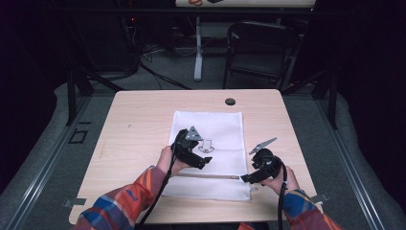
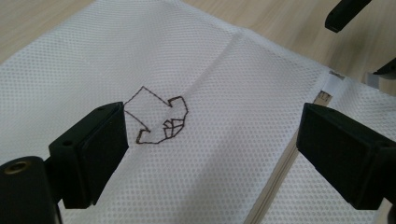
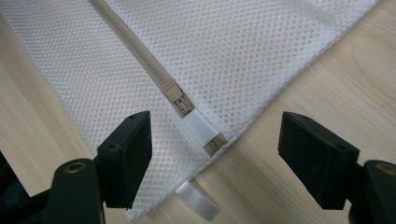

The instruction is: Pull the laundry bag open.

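The white mesh bag (image 1: 209, 143) lies flat at the middle of the table (image 1: 134, 120), its zipper (image 3: 140, 56) running along the near edge. Your left gripper (image 2: 212, 133) hovers over the bag's embroidered emblem (image 2: 161, 119), jaws wide with nothing between them. Your right gripper (image 3: 215, 144) sits at the bag's near right corner, jaws apart on either side of the zipper end (image 3: 184, 105), not touching it
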Tool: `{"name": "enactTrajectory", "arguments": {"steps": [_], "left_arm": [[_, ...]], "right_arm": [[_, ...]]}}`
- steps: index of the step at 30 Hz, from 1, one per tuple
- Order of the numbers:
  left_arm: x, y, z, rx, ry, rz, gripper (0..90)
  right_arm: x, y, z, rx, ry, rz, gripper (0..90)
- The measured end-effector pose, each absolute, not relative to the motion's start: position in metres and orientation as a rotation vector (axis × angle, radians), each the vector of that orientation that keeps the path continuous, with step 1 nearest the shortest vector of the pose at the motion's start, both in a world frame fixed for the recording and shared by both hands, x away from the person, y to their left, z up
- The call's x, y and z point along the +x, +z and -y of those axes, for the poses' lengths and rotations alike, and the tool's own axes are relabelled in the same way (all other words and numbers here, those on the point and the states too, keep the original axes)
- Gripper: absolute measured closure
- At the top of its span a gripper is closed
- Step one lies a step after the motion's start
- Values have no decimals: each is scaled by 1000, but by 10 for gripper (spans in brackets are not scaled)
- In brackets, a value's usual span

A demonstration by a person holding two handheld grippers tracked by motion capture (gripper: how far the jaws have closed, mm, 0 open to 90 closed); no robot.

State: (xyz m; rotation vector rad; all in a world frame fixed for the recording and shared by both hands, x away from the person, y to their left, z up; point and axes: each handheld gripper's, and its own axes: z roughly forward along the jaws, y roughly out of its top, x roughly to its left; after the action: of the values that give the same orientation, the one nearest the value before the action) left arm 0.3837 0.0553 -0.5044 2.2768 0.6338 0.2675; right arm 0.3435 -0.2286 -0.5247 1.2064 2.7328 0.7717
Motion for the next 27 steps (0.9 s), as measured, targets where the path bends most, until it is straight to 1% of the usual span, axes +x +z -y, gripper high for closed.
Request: {"name": "enactTrajectory", "arguments": {"steps": [3, 5, 6, 8, 9, 10, 13, 14, 16, 17, 18, 21, 23, 24, 26, 27], "left_arm": [[381, -506, -49, 2281, 263, -606, 108], [379, -508, -43, 2283, 250, -585, 144], [379, -510, -40, 2285, 224, -568, 155], [379, -516, -31, 2304, 191, -539, 184], [378, -520, -26, 2307, 161, -524, 201], [377, -523, -21, 2317, 159, -507, 229], [373, -529, -8, 2334, 124, -444, 296], [372, -531, -6, 2338, 109, -428, 315], [370, -535, -2, 2342, 68, -410, 390], [370, -537, 0, 2342, 47, -404, 402], [368, -539, 2, 2354, 41, -399, 434], [368, -545, 8, 2362, -1, -363, 479], [366, -546, 12, 2388, 20, -345, 505], [366, -548, 13, 2376, -5, -334, 512], [366, -550, 15, 2400, 3, -335, 517], [367, -553, 16, 2383, -24, -333, 527]], "right_arm": [[344, -525, 229, 1228, 790, -2718, 303], [344, -524, 229, 1214, 792, -2689, 383], [345, -524, 229, 1211, 797, -2695, 395], [347, -524, 229, 1211, 797, -2680, 484], [348, -525, 229, 1216, 810, -2682, 504], [349, -525, 229, 1218, 812, -2686, 552], [349, -527, 228, 1218, 814, -2692, 652], [349, -527, 229, 1194, 800, -2700, 678], [348, -528, 228, 1210, 817, -2696, 738], [348, -528, 227, 1205, 814, -2699, 758], [348, -529, 226, 1199, 802, -2707, 783], [347, -531, 223, 1191, 795, -2717, 828], [348, -532, 222, 1183, 776, -2723, 855], [349, -534, 221, 1187, 787, -2728, 858], [350, -536, 220, 1185, 763, -2742, 871], [351, -537, 220, 1173, 747, -2751, 872]]}}
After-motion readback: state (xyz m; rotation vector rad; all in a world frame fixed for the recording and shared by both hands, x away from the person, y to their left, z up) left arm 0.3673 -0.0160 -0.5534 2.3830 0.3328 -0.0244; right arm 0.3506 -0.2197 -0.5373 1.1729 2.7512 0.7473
